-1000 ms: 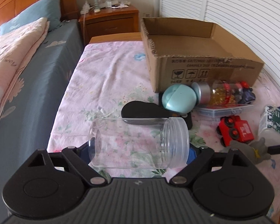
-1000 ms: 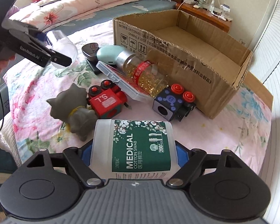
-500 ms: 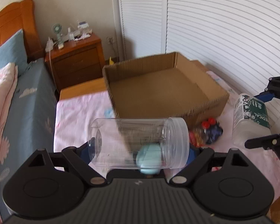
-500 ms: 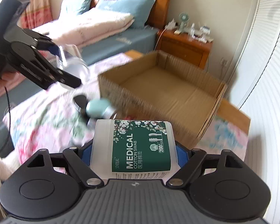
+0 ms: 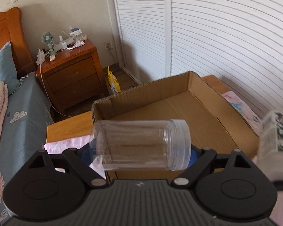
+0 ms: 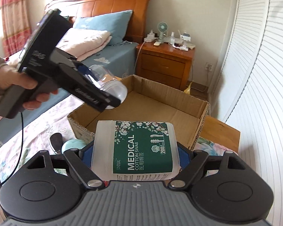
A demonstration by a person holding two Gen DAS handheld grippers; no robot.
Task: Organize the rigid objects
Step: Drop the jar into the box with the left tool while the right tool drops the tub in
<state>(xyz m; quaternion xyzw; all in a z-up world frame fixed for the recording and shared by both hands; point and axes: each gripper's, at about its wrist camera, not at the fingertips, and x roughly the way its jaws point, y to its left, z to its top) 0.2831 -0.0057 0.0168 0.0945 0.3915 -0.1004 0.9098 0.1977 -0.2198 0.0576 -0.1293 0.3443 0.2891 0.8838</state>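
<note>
My left gripper is shut on a clear plastic jar, held sideways in the air over the near edge of the open cardboard box. In the right wrist view the left gripper holds that jar above the box's left corner. My right gripper is shut on a white cotton swab container with a green label, held sideways above the box's near wall. That container shows blurred at the right edge of the left wrist view. The box looks empty inside.
A mint round object and a dark object lie on the floral bedspread by the box. A wooden nightstand with a small fan stands behind, next to the bed. White louvred doors line the right side.
Both grippers have lifted their objects off the bedspread and moved them up and toward the box. The toys and bottles on the bed have dropped out of sight.
</note>
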